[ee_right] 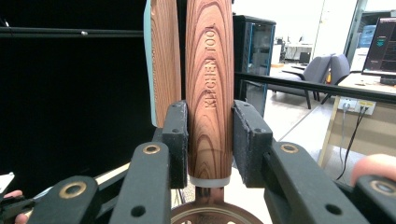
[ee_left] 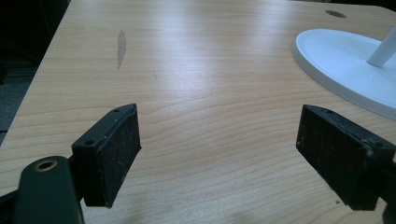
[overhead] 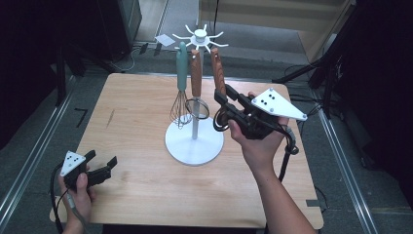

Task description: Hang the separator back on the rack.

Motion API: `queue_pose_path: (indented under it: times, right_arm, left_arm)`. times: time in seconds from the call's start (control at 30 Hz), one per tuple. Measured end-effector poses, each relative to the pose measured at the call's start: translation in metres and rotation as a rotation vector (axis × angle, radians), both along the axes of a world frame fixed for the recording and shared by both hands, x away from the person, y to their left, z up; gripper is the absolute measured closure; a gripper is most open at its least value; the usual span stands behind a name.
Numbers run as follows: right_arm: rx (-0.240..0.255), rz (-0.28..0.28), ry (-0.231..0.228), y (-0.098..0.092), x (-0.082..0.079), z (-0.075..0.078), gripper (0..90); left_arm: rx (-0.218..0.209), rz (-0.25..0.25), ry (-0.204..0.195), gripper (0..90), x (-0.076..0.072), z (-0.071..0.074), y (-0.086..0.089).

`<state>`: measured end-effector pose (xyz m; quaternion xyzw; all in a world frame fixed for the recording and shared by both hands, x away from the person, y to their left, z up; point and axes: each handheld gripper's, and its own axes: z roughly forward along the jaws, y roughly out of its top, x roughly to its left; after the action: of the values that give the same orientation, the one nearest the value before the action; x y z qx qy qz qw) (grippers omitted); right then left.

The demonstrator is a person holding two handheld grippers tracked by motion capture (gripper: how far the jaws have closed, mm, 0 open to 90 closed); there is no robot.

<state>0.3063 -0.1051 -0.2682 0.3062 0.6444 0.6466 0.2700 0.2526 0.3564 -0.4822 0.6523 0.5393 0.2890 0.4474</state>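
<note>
A white utensil stand rises from the middle of the wooden table. From its top hooks hang a teal-handled whisk, a wooden-handled tool and a second wooden-handled tool. My right gripper is shut on the lower part of that second handle. In the right gripper view the black pads squeeze the handle marked "KITCHEN TOOL", with the other wooden handle just behind. My left gripper rests low at the front left, open and holding nothing. The stand's base lies off to its right.
Bare tabletop stretches ahead of the left gripper, with a dark smudge on it. Metal floor rails run along both sides of the table. A sheet of paper lies on the floor beyond.
</note>
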Motion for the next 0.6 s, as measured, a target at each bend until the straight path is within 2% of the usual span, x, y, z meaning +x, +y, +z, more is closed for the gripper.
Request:
queue_pose_path:
  times: [0.3, 0.4, 0.6]
  right_arm:
    - [-0.010, 0.001, 0.006, 0.0032, 0.0031, -0.0038, 69.2]
    - [-0.001, -0.006, 0.008, 0.0042, 0.0015, -0.0048, 56.6]
    - [0.004, -0.007, 0.005, -0.0002, -0.0009, -0.0096, 49.6]
  left_arm:
    - [-0.001, -0.001, -0.001, 14.0, 0.0000, -0.0001, 0.0001]
    - [-0.003, -0.001, -0.001, 14.1, 0.0000, 0.0000, 0.0001]
    - [0.001, -0.001, -0.002, 14.0, 0.0001, -0.0001, -0.0004]
